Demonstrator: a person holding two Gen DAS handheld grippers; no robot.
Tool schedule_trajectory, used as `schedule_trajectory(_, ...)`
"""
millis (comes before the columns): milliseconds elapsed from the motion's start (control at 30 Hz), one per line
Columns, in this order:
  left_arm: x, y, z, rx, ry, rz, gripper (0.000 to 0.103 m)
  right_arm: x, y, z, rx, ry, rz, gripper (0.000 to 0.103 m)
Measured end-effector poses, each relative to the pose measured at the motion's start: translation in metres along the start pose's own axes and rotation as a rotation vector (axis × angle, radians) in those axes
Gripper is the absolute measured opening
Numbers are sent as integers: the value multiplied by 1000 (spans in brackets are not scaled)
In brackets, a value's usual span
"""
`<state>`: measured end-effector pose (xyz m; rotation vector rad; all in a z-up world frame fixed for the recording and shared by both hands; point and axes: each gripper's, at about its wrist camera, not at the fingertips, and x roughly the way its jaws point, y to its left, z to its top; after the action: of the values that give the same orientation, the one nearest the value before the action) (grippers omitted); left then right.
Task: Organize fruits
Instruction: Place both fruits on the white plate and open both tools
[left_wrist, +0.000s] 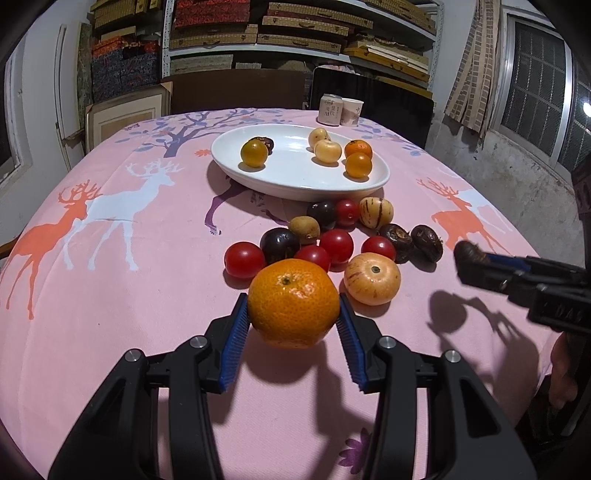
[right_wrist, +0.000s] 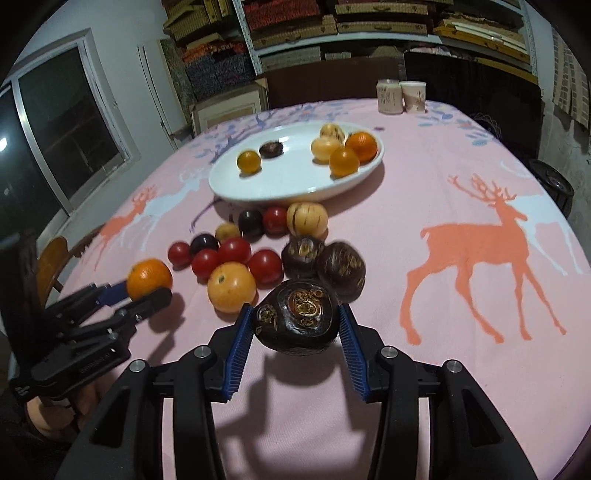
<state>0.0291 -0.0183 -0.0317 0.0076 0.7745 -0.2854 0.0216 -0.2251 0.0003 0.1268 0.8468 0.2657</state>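
My left gripper (left_wrist: 293, 317) is shut on an orange mandarin (left_wrist: 293, 302), its blue pads pressed against both sides, lifted above the pink cloth. My right gripper (right_wrist: 296, 326) is shut on a dark brown water chestnut (right_wrist: 295, 321), also raised off the cloth. In the left wrist view the right gripper (left_wrist: 466, 260) shows at the right edge with the dark fruit (left_wrist: 466, 252) at its tip. The right wrist view has the left gripper (right_wrist: 142, 291) with the mandarin (right_wrist: 149, 277) at the left. A white oval plate (left_wrist: 291, 173) farther back holds several yellow, orange and dark fruits.
Loose fruits lie in front of the plate: red tomatoes (left_wrist: 243, 259), dark plums (left_wrist: 279, 243), a kiwi (left_wrist: 304, 229), striped yellow melons (left_wrist: 372, 278) and two more chestnuts (right_wrist: 341, 269). A can (left_wrist: 330, 109) and a paper cup (left_wrist: 351, 110) stand at the table's far edge. Shelves fill the back wall.
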Motion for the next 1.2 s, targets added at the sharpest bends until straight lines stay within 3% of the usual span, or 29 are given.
schedule_trajectory(267, -1, 3, 60, 36, -39, -4, 46, -6, -5, 55, -45, -63, 28, 47)
schedule_trajectory(500, 69, -4, 134, 84, 17, 10, 46, 33, -6, 148, -40, -48, 56, 47)
schedule_trajectory(667, 120, -1, 153, 95, 95, 15, 46, 94, 3, 190, -76, -8, 19, 47)
schedule_trajectory(967, 161, 5, 156, 111, 173, 7, 47, 184, 7, 207, -148, 70, -3, 48)
schedule_trajectory(1000, 161, 5, 155, 111, 171, 10, 51, 187, 8, 207, -159, 58, -6, 48)
schedule_trajectory(1067, 158, 5, 155, 116, 151, 25, 65, 187, 8, 207, -159, 39, -13, 61)
schedule_trajectory(1200, 144, 3, 159, 129, 104, 38, 68, 174, 4, 205, -153, -10, -3, 64)
